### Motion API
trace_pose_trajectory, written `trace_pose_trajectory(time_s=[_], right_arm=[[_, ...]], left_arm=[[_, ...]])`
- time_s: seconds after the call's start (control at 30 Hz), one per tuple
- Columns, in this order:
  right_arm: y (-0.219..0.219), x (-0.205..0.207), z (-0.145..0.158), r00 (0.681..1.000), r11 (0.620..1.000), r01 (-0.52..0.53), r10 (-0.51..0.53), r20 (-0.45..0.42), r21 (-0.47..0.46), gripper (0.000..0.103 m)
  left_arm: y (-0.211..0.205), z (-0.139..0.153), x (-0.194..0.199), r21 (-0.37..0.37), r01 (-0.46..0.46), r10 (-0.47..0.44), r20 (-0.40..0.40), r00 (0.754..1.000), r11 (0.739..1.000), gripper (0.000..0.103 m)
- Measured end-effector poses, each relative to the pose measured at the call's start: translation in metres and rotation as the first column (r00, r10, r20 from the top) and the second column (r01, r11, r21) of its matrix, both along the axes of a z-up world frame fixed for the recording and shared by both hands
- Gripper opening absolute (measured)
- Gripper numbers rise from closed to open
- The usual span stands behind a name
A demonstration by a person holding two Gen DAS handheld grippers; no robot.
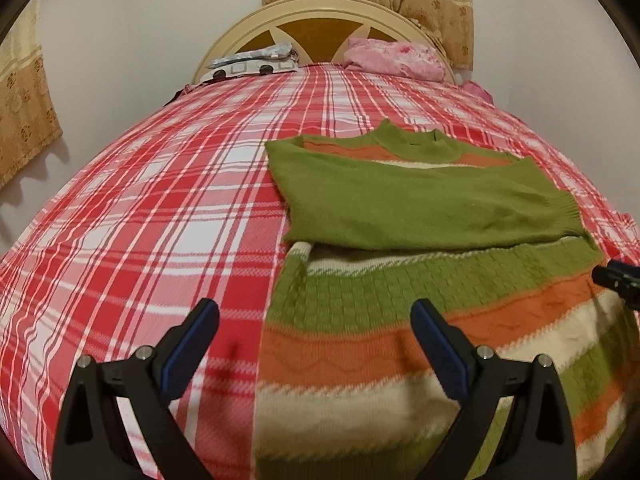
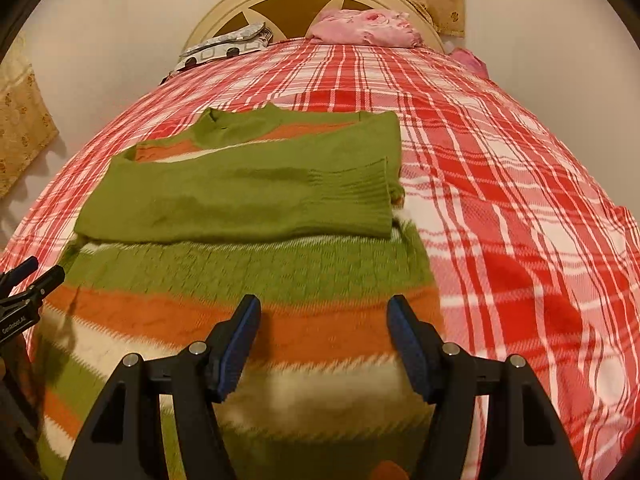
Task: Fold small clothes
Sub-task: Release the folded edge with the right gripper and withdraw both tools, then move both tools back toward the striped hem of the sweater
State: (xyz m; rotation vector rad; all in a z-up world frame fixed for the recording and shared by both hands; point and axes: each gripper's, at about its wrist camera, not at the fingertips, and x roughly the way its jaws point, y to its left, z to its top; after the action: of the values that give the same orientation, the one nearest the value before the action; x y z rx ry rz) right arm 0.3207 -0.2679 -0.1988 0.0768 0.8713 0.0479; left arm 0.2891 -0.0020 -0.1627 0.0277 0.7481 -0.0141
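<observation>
A green, orange and cream striped knit sweater [image 1: 420,288] lies flat on the red plaid bed, collar toward the headboard; it also shows in the right wrist view [image 2: 248,272]. Both green sleeves [image 1: 420,204] are folded across its chest [image 2: 240,196]. My left gripper [image 1: 314,316] is open and empty, over the sweater's lower left edge. My right gripper [image 2: 322,312] is open and empty, above the sweater's lower right part. The right gripper's tip shows at the right edge of the left wrist view [image 1: 616,276], and the left gripper shows at the left edge of the right wrist view [image 2: 28,280].
The red and white plaid bedspread [image 1: 140,220] covers the whole bed. A patterned pillow [image 1: 252,64] and a pink bundle of cloth [image 1: 392,58] lie by the cream headboard [image 1: 320,8]. Beige curtains [image 1: 24,120] hang at the left and behind the headboard.
</observation>
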Motion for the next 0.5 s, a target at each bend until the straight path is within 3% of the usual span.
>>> trace_pose_trajectory(time_s=[0.5], right_arm=[[0.022, -0.059, 0.002, 0.996, 0.997, -0.082, 0.082, 0.019, 0.004, 0.066]], left_arm=[[0.001, 0.011, -0.062, -0.026, 0.009, -0.009, 0.027, 1.000, 1.000, 0.099]])
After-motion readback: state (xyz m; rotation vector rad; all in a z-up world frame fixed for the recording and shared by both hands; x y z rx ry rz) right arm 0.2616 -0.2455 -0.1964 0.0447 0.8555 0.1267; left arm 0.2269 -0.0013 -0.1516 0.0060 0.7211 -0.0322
